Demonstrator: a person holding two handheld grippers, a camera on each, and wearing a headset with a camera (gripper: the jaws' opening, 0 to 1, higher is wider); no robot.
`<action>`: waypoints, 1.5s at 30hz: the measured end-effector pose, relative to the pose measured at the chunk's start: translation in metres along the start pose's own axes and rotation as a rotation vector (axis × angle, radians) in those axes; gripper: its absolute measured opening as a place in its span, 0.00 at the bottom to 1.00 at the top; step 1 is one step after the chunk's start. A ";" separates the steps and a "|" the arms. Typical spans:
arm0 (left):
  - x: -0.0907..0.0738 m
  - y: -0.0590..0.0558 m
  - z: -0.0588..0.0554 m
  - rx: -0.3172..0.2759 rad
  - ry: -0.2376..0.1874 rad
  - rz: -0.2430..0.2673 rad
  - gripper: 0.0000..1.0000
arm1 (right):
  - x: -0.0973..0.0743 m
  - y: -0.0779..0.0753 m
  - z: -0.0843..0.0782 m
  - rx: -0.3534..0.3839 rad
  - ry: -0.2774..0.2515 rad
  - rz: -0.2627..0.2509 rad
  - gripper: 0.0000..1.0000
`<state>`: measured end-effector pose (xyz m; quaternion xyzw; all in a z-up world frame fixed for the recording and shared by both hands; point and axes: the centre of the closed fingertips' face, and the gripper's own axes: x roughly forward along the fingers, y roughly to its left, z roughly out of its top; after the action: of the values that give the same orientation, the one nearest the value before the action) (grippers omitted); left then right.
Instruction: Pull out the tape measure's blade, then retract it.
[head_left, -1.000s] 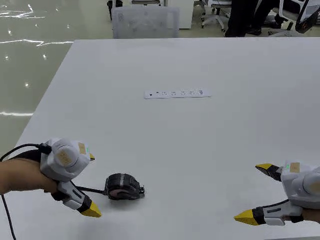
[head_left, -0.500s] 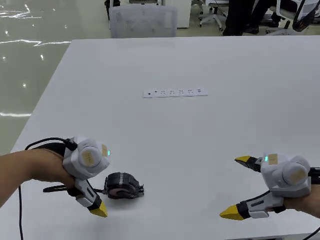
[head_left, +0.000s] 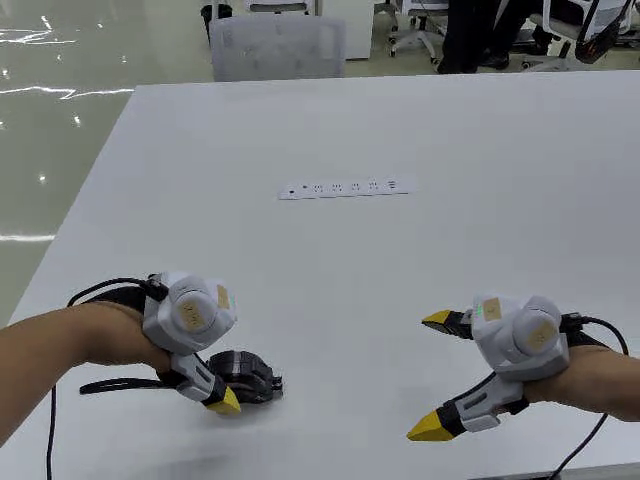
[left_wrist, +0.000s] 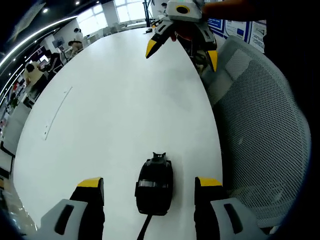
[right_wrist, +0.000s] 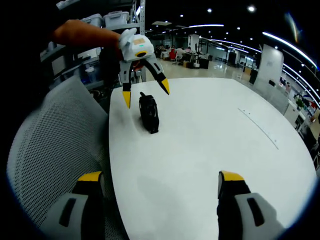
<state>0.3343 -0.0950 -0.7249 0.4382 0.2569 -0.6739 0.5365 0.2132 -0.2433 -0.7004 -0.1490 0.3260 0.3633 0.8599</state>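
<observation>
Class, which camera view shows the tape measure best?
The left gripper view: the tape measure lies close and unobstructed between the open jaws of the left gripper. The head view has it partly hidden by that gripper; the right gripper view shows it small and far.

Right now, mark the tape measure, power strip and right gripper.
tape measure (left_wrist: 155, 184), left gripper view, black case.
power strip (head_left: 343, 188), head view, middle.
right gripper (head_left: 431, 374), head view, between jaw tips.

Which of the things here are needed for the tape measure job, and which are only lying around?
For the job:
- tape measure, lying between the open jaws of the left gripper
- right gripper, open and empty

Just lying about:
- white power strip on the table
- mesh chair at the far edge
</observation>
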 end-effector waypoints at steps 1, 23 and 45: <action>0.001 -0.002 0.000 -0.024 0.003 -0.015 0.70 | 0.002 0.002 0.004 -0.004 -0.004 0.007 0.95; 0.024 -0.009 -0.017 0.032 0.063 -0.038 0.30 | 0.061 0.000 0.041 -0.143 0.007 0.073 0.87; 0.024 -0.008 -0.016 0.023 0.052 -0.031 0.29 | 0.128 0.008 0.055 -0.172 0.035 0.121 0.67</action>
<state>0.3305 -0.0915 -0.7542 0.4579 0.2697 -0.6734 0.5138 0.2989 -0.1431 -0.7454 -0.2085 0.3170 0.4387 0.8146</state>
